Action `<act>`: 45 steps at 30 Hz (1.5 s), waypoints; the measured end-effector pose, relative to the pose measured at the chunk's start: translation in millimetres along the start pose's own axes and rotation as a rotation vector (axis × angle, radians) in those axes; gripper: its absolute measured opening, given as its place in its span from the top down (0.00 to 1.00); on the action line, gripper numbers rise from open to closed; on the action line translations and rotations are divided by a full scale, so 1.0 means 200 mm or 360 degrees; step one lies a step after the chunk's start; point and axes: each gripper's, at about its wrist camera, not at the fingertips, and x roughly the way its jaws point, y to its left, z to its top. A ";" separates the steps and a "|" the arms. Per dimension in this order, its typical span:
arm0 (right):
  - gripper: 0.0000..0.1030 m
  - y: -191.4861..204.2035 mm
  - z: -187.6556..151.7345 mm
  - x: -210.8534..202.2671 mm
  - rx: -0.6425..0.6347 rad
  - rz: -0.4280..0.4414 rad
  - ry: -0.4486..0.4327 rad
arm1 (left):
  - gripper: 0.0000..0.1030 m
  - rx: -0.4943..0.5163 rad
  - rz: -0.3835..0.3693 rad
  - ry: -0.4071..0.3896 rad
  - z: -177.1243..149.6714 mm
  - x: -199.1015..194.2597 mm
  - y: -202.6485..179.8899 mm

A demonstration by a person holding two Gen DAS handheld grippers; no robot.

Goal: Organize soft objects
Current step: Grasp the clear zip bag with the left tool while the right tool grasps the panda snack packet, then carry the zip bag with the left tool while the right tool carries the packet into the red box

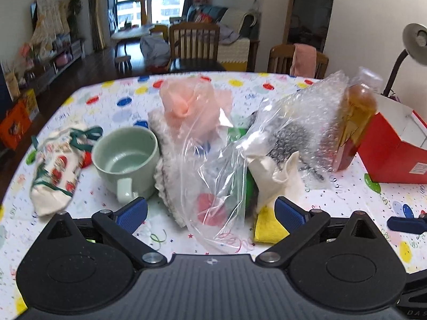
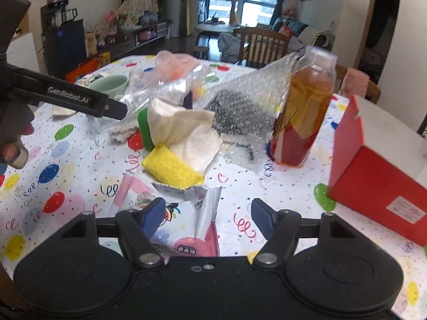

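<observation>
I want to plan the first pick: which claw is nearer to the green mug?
Left. The left claw sits just in front of the green mug, slightly to its right. The right claw is far back, across the pile.

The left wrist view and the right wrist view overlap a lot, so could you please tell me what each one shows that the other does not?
Only the left wrist view shows the printed sock lying left of the mug, and a grey desk lamp.

Only the right wrist view shows the torn printed packet lying just ahead of the right tool, partly between its open fingers.

Both show the green mug, the clear plastic bag, the yellow sponge, the bubble wrap, the amber bottle and the red box.
</observation>
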 end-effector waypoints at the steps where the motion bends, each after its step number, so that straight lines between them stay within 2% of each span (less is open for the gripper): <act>1: 0.35 -0.01 0.00 0.02 -0.0004 0.0018 0.0015 | 0.05 -0.0012 -0.0007 0.0018 0.00 0.03 0.01; 2: 0.35 -0.02 0.00 0.05 -0.0008 0.0040 0.0033 | 0.05 -0.0025 -0.0018 0.0034 0.00 0.05 0.01; 4: 0.38 -0.04 0.01 0.10 -0.0017 0.0072 0.0076 | 0.11 -0.0080 -0.0039 0.0092 0.00 0.10 0.03; 6: 0.41 -0.05 0.01 0.13 -0.0018 0.0110 0.0104 | 0.22 -0.0189 -0.0071 0.0153 0.01 0.15 0.07; 9: 0.44 -0.06 0.01 0.17 -0.0015 0.0141 0.0135 | 0.32 -0.0274 -0.0095 0.0223 0.01 0.21 0.09; 12: 0.53 -0.06 0.01 0.20 -0.0020 0.0161 0.0159 | 0.51 -0.0272 -0.0108 0.0251 0.01 0.24 0.09; 14: 0.62 -0.06 0.01 0.21 -0.0004 0.0172 0.0161 | 0.57 -0.0296 -0.0131 0.0276 0.00 0.25 0.09; 16: 0.70 -0.07 0.01 0.21 0.0013 0.0183 0.0156 | 0.68 -0.0300 -0.0134 0.0272 0.00 0.24 0.09; 19: 0.81 -0.07 0.01 0.19 0.0014 0.0150 0.0129 | 0.74 -0.0260 -0.0146 0.0255 0.00 0.22 0.08; 23: 0.87 -0.08 0.02 0.13 0.0071 0.0145 0.0079 | 0.77 -0.0186 -0.0122 0.0213 0.01 0.17 0.06; 25: 0.89 -0.09 0.01 0.09 0.0092 0.0141 0.0045 | 0.84 -0.0137 -0.0101 0.0178 0.01 0.14 0.05; 31: 0.91 -0.13 0.01 -0.09 0.0160 0.0051 -0.0081 | 0.86 -0.0060 -0.0081 0.0098 0.00 0.01 0.05; 38: 0.92 -0.25 0.02 -0.32 0.0298 -0.0073 -0.0200 | 0.86 -0.0036 -0.0155 0.0022 0.03 -0.18 0.04; 45: 0.92 -0.44 0.07 -0.53 0.0388 -0.0255 -0.0317 | 0.86 0.0046 -0.0292 -0.0015 0.13 -0.34 -0.09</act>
